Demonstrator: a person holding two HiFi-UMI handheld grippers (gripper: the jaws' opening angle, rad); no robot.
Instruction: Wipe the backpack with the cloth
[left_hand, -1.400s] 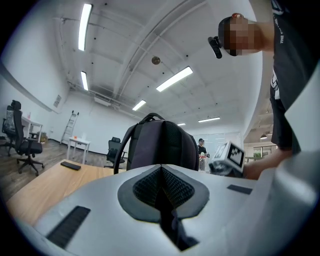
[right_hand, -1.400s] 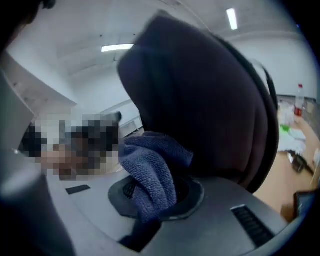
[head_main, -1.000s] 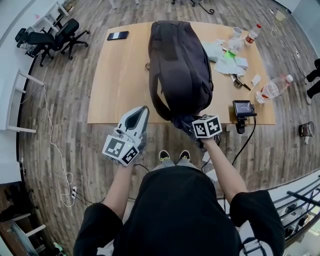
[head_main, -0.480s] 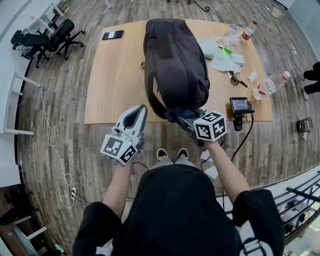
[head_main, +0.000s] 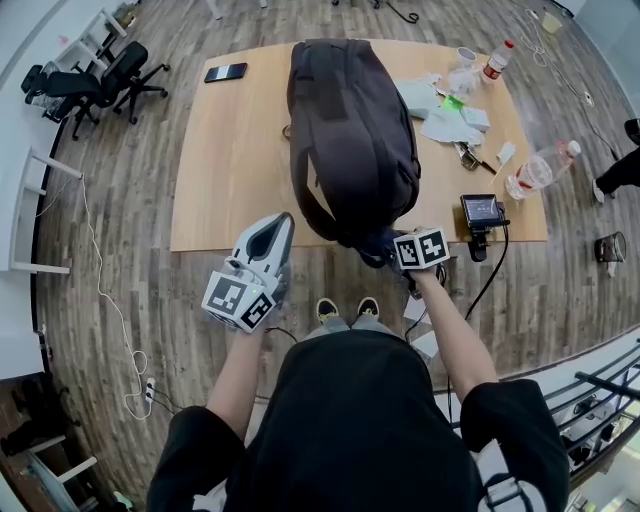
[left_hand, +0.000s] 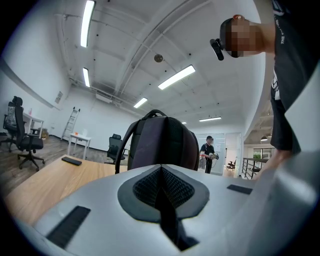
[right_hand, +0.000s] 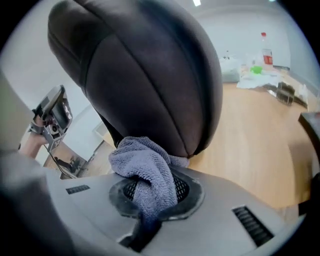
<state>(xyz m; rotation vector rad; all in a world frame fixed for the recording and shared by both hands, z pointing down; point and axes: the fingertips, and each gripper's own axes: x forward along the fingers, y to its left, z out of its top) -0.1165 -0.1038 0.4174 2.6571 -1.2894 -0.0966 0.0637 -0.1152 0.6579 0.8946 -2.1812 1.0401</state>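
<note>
A dark backpack (head_main: 350, 130) lies lengthwise on the wooden table (head_main: 235, 170), its bottom end at the near edge. My right gripper (head_main: 385, 245) is shut on a blue-grey cloth (right_hand: 147, 167), and the cloth presses against the backpack's (right_hand: 145, 75) lower end at the table's near edge. My left gripper (head_main: 272, 238) is shut and holds nothing; it hovers in front of the table's near edge, left of the backpack (left_hand: 160, 142), pointing level at it.
A phone (head_main: 226, 72) lies at the table's far left. Papers (head_main: 445, 115), bottles (head_main: 535, 170), a cup and a small screen device (head_main: 483, 215) crowd the right side. Office chairs (head_main: 85, 80) stand on the floor at far left. Another person (left_hand: 208, 152) stands far behind.
My right gripper swung out from the backpack's end and then came back down and in against it with the cloth. The left gripper has stayed where it was.
</note>
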